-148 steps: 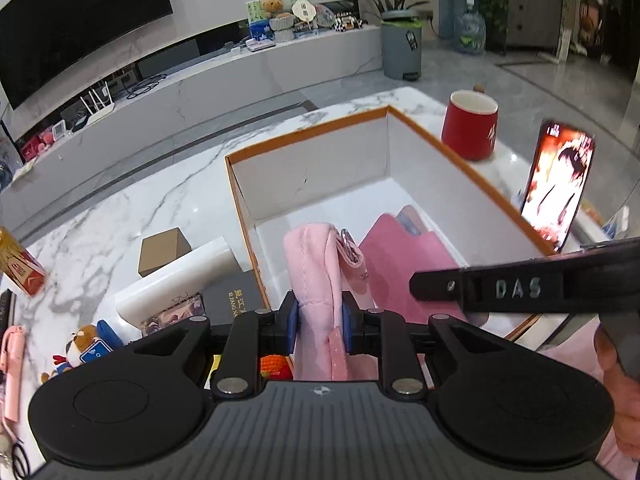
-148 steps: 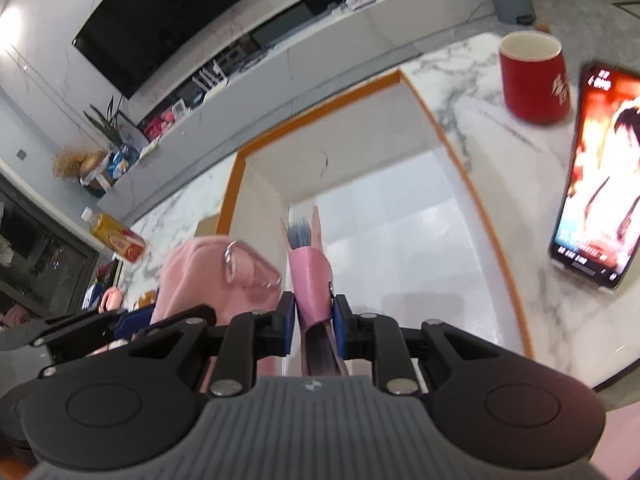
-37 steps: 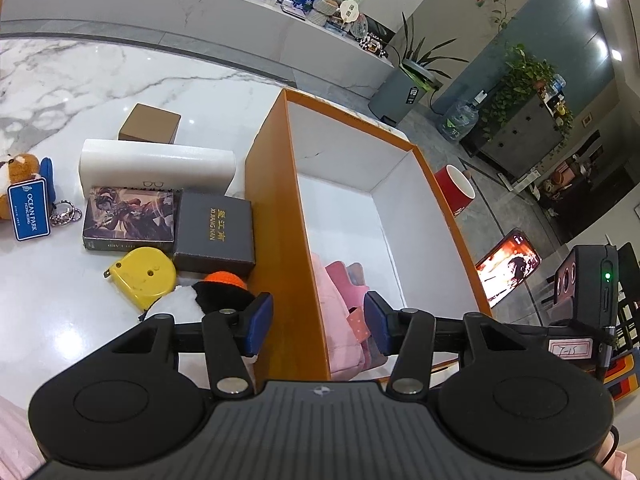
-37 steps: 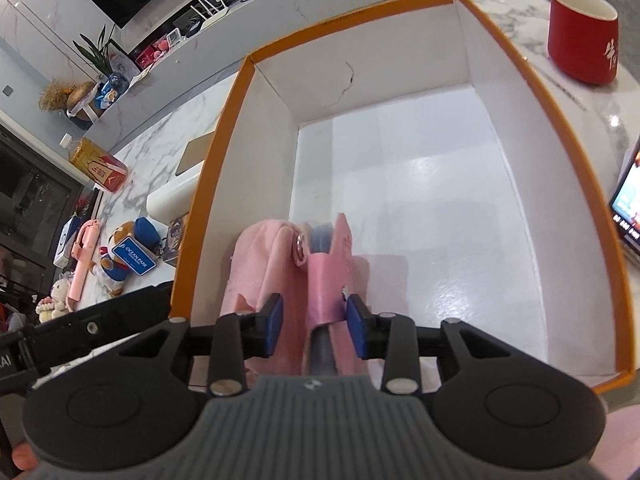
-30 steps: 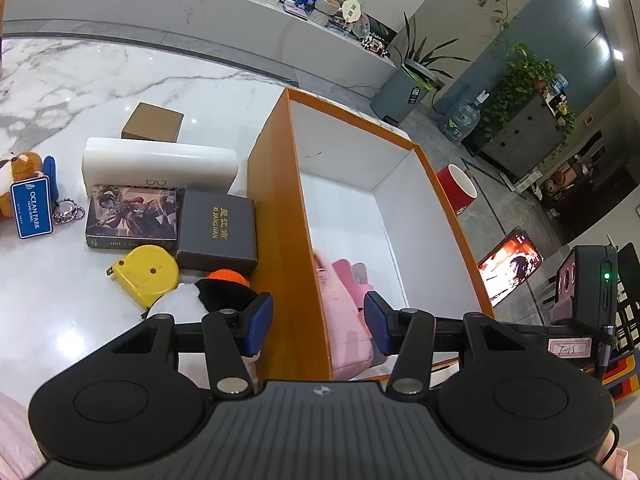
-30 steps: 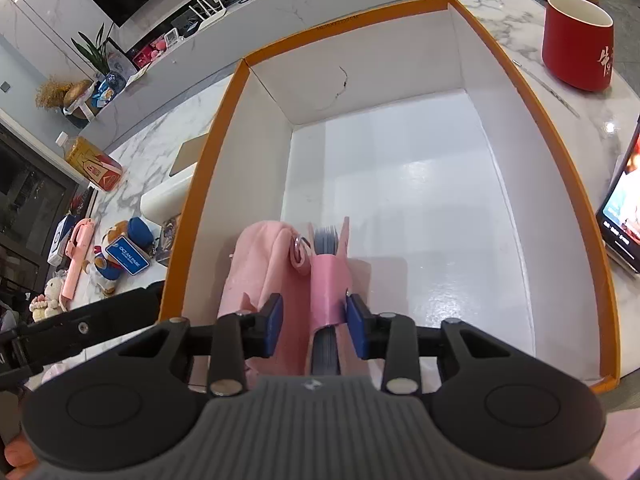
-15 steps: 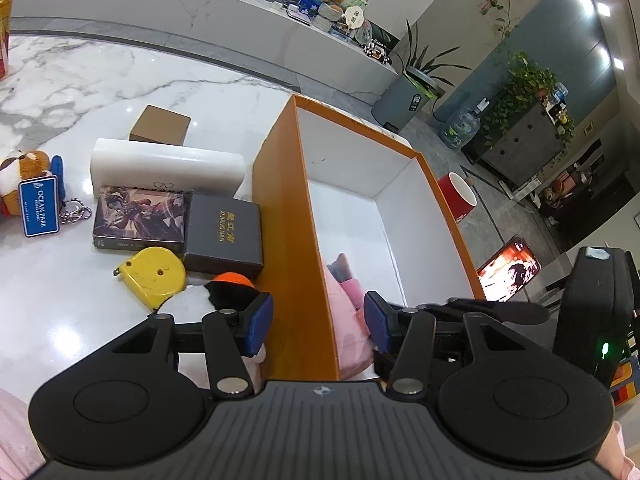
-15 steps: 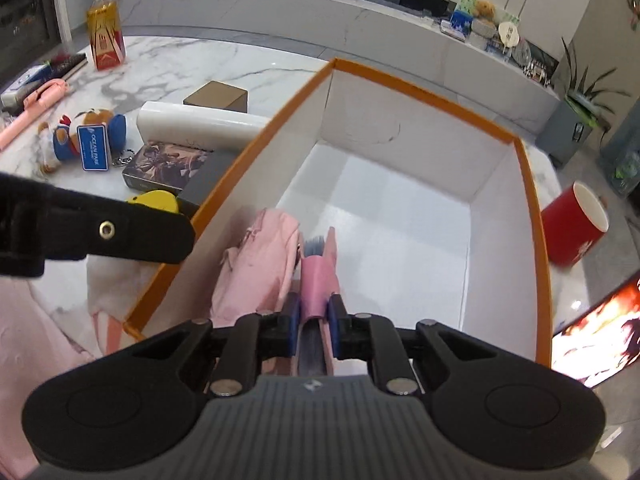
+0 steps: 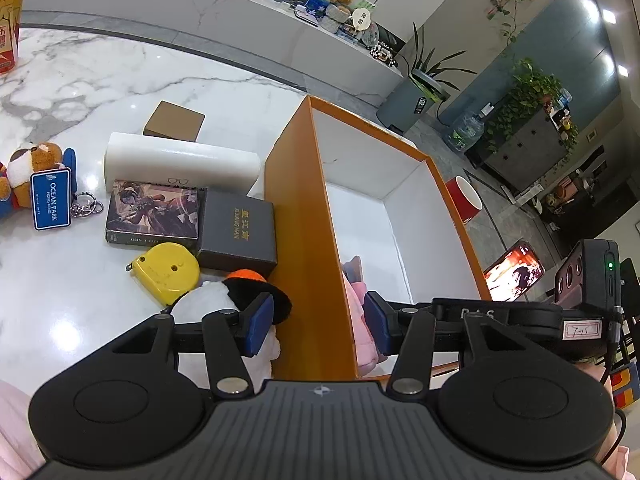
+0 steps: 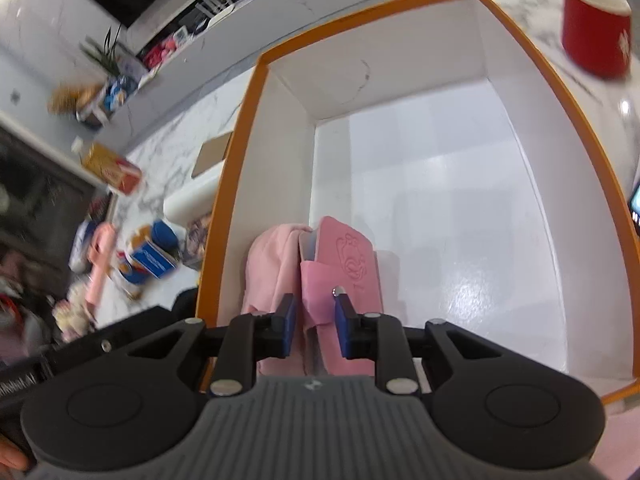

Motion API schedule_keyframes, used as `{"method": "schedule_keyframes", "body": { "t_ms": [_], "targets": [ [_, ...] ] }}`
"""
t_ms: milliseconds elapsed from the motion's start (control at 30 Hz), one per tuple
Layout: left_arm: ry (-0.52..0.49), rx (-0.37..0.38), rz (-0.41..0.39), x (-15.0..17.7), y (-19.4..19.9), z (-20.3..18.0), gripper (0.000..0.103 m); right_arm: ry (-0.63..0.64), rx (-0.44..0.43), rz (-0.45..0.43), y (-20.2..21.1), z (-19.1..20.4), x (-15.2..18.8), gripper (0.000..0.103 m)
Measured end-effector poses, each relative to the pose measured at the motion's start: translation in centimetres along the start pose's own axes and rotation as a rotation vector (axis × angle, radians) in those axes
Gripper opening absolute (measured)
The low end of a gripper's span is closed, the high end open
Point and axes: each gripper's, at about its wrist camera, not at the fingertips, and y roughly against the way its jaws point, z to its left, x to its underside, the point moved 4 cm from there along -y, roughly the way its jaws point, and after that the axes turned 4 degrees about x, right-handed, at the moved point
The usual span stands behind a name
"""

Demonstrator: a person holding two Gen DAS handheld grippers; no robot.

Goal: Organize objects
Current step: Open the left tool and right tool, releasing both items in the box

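An orange box (image 9: 298,216) with a white inside (image 10: 440,184) stands on the marble table. A pink pouch (image 10: 268,268) and a pink notebook case (image 10: 346,264) lie in its near left corner, the case leaning on the pouch. My right gripper (image 10: 314,322) is open, its pads either side of the case's near end. My left gripper (image 9: 316,320) is open and empty, straddling the box's left wall. A penguin plush (image 9: 224,300) lies just beyond its left finger.
Left of the box lie a yellow tape measure (image 9: 166,272), a black box (image 9: 240,232), a picture box (image 9: 154,212), a white roll (image 9: 180,164), a brown box (image 9: 174,124) and a bear keychain (image 9: 38,184). A red mug (image 10: 596,26) and phone (image 9: 514,272) sit right.
My right gripper was shut on the pink case half a second ago and has opened, leaving it leaning on the pouch. My left gripper stays open and has drifted slightly left.
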Motion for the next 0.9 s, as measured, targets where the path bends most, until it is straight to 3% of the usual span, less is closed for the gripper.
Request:
{"method": "schedule_keyframes", "body": {
  "t_ms": [333, 900],
  "targets": [
    [-0.015, -0.008, -0.007, -0.1, 0.4, -0.4, 0.058, -0.002, -0.001, -0.017, -0.2, 0.3, -0.2, 0.022],
    [-0.018, -0.015, -0.001, -0.2, 0.4, -0.3, 0.058, -0.017, 0.003, -0.035, 0.1, -0.6, -0.5, 0.029]
  ]
}}
